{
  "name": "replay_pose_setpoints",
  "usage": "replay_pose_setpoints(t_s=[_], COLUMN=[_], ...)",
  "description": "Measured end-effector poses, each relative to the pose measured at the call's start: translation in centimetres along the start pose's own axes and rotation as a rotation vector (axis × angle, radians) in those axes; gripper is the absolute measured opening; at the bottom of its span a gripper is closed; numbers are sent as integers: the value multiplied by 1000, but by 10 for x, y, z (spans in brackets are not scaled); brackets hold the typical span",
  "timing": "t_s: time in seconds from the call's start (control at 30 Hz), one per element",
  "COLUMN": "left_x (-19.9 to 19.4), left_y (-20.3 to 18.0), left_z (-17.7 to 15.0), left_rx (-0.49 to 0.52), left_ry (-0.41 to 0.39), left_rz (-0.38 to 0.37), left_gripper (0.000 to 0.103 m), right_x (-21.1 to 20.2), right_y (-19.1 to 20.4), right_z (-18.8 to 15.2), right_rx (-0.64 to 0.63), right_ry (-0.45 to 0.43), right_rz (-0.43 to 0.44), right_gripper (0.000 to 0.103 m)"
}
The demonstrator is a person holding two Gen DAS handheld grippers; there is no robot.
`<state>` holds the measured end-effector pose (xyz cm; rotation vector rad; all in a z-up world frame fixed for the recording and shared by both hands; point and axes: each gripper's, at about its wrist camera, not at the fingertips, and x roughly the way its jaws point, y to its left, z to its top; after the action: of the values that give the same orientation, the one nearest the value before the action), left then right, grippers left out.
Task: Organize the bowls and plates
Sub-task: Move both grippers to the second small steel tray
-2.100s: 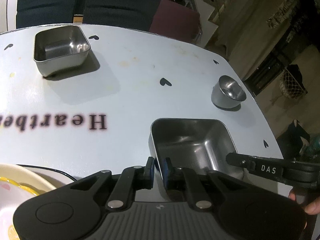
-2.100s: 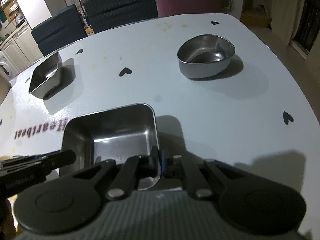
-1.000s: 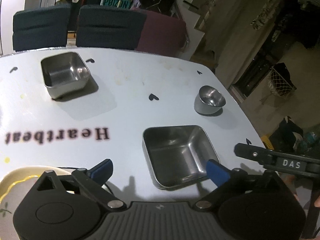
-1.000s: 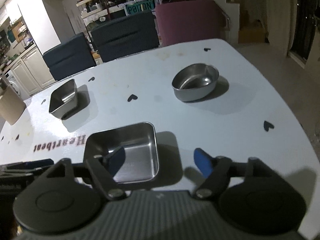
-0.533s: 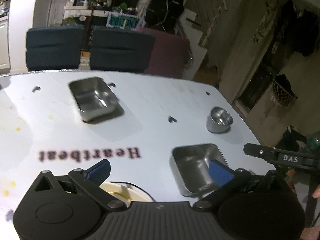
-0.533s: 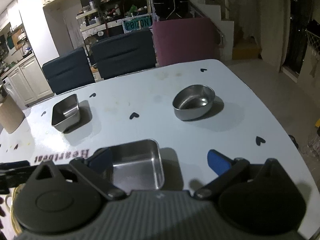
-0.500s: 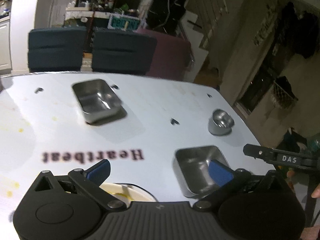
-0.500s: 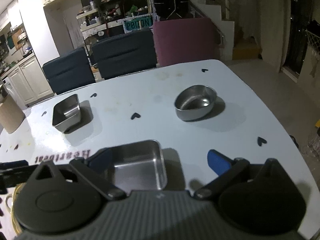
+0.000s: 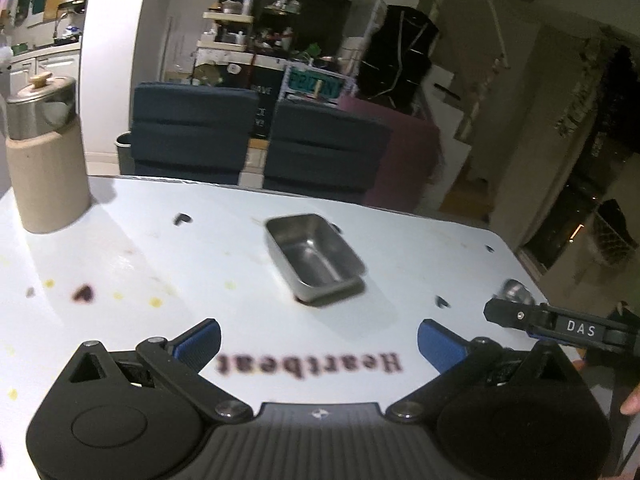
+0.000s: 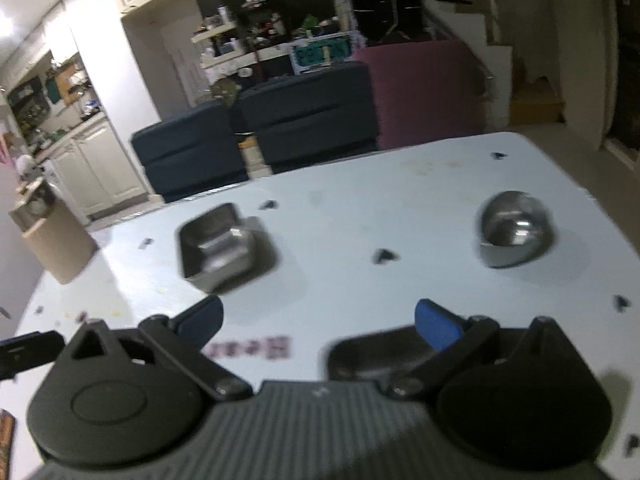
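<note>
Clearly unfinished: both tools, left and right, gape empty, while tray and bowl sit apart on the surface.

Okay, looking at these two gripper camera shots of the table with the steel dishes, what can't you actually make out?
- Near square tray, right wrist view: mostly hidden behind the right gripper.
- Round bowl, left wrist view: partly hidden by the other gripper's finger.
- "Heartbeat" lettering, right wrist view: blurred and cut off.
- Far square tray, right wrist view: motion-blurred.
</note>
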<state>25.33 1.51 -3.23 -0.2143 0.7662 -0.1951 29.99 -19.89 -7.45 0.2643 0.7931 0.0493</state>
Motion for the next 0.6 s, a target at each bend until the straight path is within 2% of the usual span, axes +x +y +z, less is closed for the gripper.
replay_pose_setpoints(t_s=[0.1,0.2,0.3,0.43,0.6], left_x=[11,32,56,97,151], left_y=[15,29,44,58,57], left_z=[17,34,54,85,107], left_rx=[24,73,88,91,138], left_ry=[7,6,13,1,13], left_rz=[24,75,92,102,104], left_gripper=[103,103,103,103,103], right_x=[14,27,45,75,110], right_y=[19,37,46,46,41], right_z=[4,9,16,21,23], right_rx=[52,162,274,412,498], right_ry=[-4,7,31,78,119], right_rz=[52,70,90,108,107], right_gripper=[103,103,103,103,101])
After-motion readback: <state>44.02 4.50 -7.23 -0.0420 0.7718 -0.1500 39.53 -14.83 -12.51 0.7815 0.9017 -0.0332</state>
